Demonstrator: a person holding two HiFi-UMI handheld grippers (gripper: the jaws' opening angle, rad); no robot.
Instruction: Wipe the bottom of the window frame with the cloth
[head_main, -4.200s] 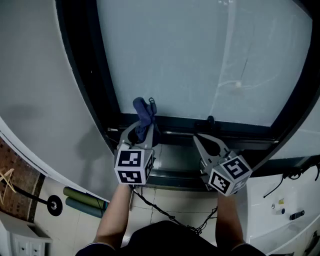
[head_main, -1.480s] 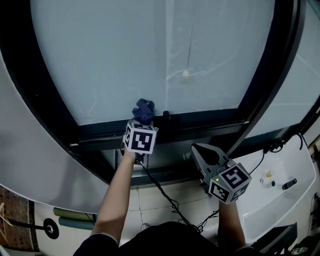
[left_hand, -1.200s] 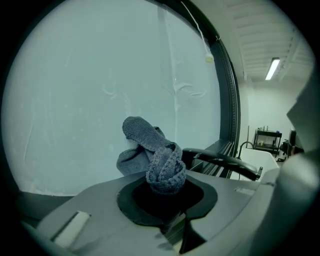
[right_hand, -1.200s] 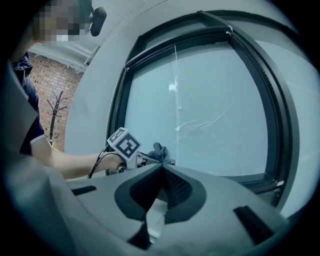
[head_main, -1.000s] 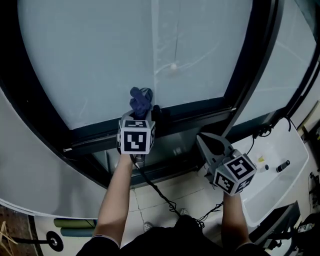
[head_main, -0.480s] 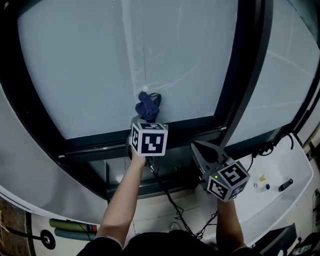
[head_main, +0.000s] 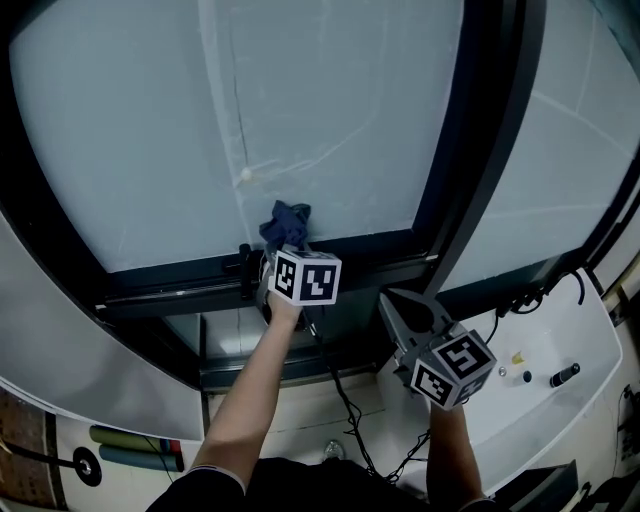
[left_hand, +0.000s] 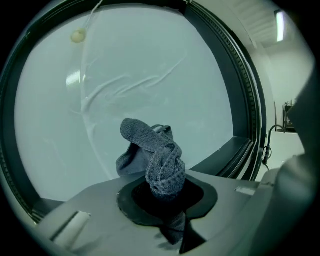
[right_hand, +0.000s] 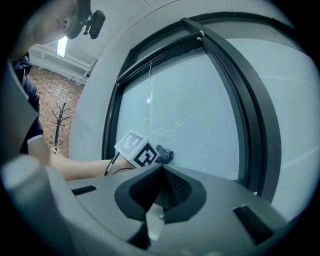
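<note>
While you hold the left tool (head_main: 283, 250) up at the window, its jaws are clamped on the cloth (head_main: 287, 221), and the left gripper view shows it plainly: a dark blue-grey wad, twisted and bunched, sticking out past the tips. From the head view that wad sits right at the lower edge of the glass (head_main: 330, 110), just above the bottom rail (head_main: 365, 249) of the black frame. Whether it presses on glass or rail, I can't tell. Your left forearm (head_main: 250, 400) reaches up and forward, and a cable (head_main: 342, 392) trails down from the tool. Just left of the cloth, a small black latch (head_main: 245, 268) stands on the rail. Above, a white blob (head_main: 245, 175) marks the glass, with faint streaks running off it.

Your right tool (head_main: 398, 306) hangs lower and to the right, well apart from the cloth and below the rail. Its jaws are closed together with nothing between them; the right gripper view looks over them at the left tool's marker cube and the cloth beyond. Right of the right tool lies a white worktop (head_main: 545, 420).
</note>
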